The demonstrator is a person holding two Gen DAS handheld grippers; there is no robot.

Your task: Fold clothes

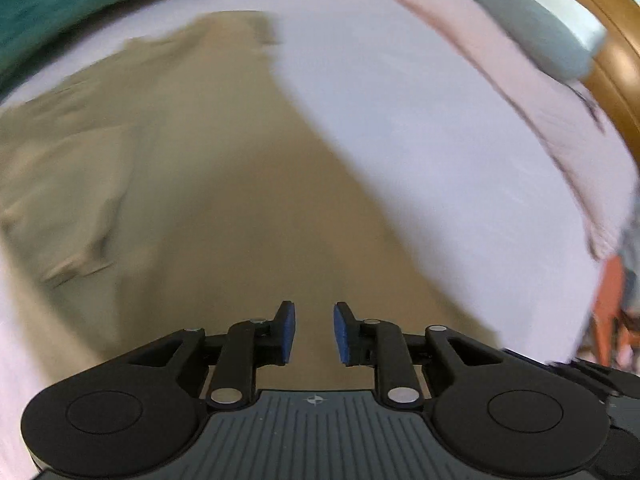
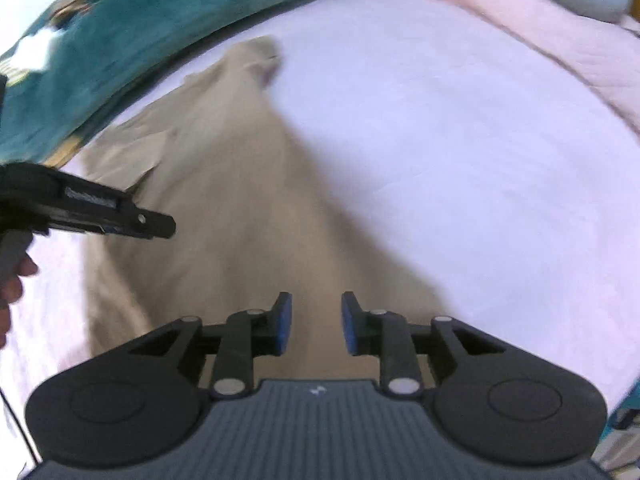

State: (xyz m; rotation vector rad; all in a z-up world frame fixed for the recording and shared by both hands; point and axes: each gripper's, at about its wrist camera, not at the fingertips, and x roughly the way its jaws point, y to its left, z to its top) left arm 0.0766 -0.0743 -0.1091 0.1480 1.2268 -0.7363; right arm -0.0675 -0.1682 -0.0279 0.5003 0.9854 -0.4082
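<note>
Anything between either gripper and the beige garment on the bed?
Nothing visible. The left gripper and right gripper both hang with jaws apart and empty over the beige garment, spread on the pale lilac bedsheet. The teal blanket and pink quilt lie off to the sides.

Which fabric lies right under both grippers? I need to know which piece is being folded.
The beige garment, spread flat on the white sheet. The teal fabric and pink blanket lie only along the far edges.

No legible text, label, brand or number anywhere — only a small white emblem, unreadable, on the ribbed grey gripper body [image 1: 314,400] in each wrist view.
</note>
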